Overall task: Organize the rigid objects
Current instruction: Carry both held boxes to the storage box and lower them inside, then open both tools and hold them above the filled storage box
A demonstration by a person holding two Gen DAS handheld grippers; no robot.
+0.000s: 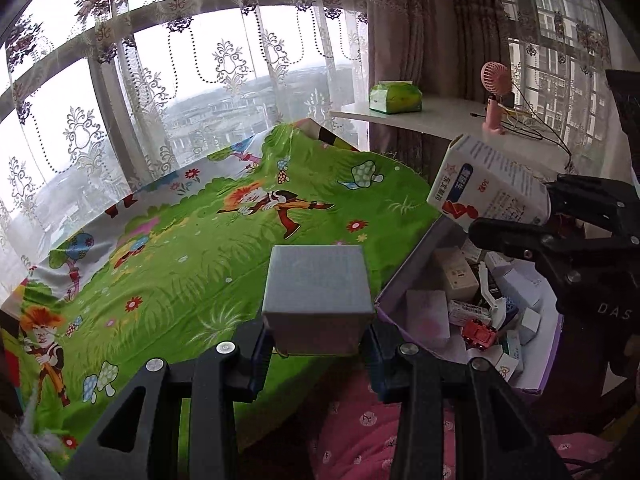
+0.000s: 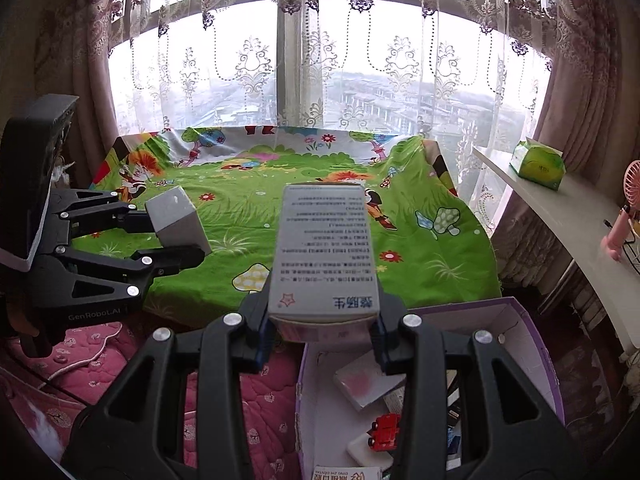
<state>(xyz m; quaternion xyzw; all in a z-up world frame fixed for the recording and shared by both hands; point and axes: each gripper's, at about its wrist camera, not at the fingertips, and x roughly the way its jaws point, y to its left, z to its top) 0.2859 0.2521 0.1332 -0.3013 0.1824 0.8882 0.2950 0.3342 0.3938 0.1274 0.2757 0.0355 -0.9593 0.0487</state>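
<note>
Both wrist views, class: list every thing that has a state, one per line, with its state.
Left hand-held gripper: shut on grey box.
Grey box: held, lifted.
Right hand-held gripper: shut on white carton.
White carton: held, lifted.
Purple box: open, holding small items.
Tissue pack: on shelf, opened.
Pink fan: upright on shelf.

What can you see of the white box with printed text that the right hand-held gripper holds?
The white box is a long cardboard carton with dense black text on one face, blue characters and a red star outline near one end. The right hand-held gripper clamps that end, its pads on both sides. The box is in the air, pointing away, above the green cartoon cloth.
</note>
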